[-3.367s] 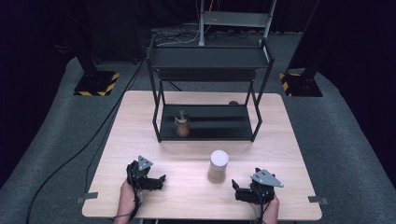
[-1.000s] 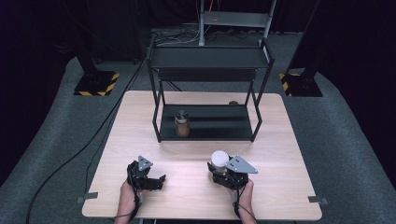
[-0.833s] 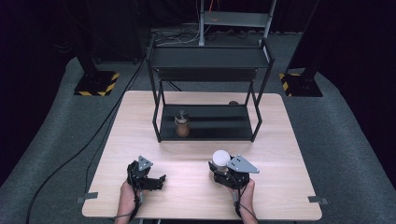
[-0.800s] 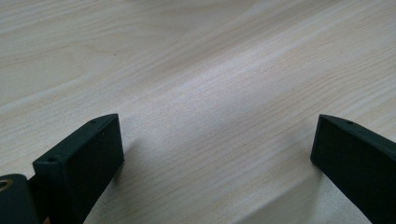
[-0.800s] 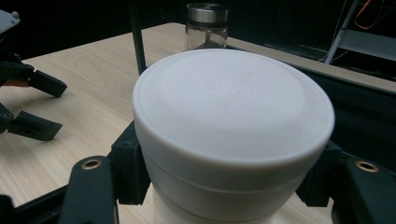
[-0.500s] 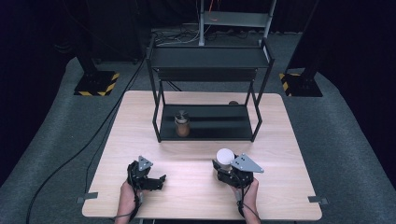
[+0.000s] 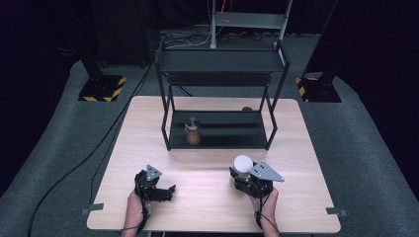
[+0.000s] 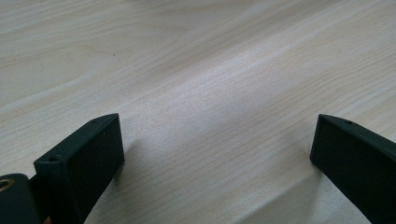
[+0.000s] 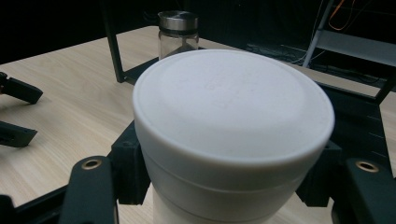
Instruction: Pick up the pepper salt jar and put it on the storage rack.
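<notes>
– What is the white container [image 9: 232, 135] made of?
– Smooth matt plastic, by the look of it. The right gripper [image 9: 232, 186] around it is matt black, with brass-coloured screw holes.
– And the surface [image 8: 196, 70]?
– Pale wood grain, faintly satin.
– The jar [image 9: 178, 35]?
– Clear glass, brushed metal lid, on a matt black metal shelf [image 7: 222, 129].

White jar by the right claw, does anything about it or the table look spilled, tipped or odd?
Nothing stands out. The white jar stands upright with its lid on, held in the right claw. The glass jar sits upright on the rack's lower shelf. No spills on the table.
</notes>
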Motion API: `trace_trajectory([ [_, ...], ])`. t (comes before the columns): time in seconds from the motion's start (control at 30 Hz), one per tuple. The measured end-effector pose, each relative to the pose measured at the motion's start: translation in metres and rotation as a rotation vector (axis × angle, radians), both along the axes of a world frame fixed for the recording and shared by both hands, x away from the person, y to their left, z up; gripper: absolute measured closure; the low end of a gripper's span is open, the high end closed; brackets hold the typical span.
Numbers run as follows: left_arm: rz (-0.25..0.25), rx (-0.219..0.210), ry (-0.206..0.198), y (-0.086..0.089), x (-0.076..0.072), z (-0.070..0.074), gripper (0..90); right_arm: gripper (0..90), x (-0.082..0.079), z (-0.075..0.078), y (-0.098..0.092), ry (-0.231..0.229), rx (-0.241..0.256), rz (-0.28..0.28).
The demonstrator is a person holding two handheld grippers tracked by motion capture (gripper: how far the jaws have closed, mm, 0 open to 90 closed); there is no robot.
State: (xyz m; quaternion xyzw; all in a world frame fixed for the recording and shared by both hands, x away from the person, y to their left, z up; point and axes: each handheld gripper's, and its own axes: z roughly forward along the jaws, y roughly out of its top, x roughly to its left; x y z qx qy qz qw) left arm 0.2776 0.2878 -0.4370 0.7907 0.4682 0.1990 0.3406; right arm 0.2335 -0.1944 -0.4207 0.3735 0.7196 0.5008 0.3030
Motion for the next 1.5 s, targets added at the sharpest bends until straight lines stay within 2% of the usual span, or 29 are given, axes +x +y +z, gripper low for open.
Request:
trace_trajectory([
  [0.67,-0.001,0.000,0.000,0.000,0.000,0.000,2.4,33.3,-0.001,0.007,-0.011,-0.004,0.001,-0.047],
  [1.5,-0.001,-0.001,-0.001,0.000,0.000,0.000,2.3,33.3,0.007,0.012,-0.015,0.002,-0.012,-0.073],
])
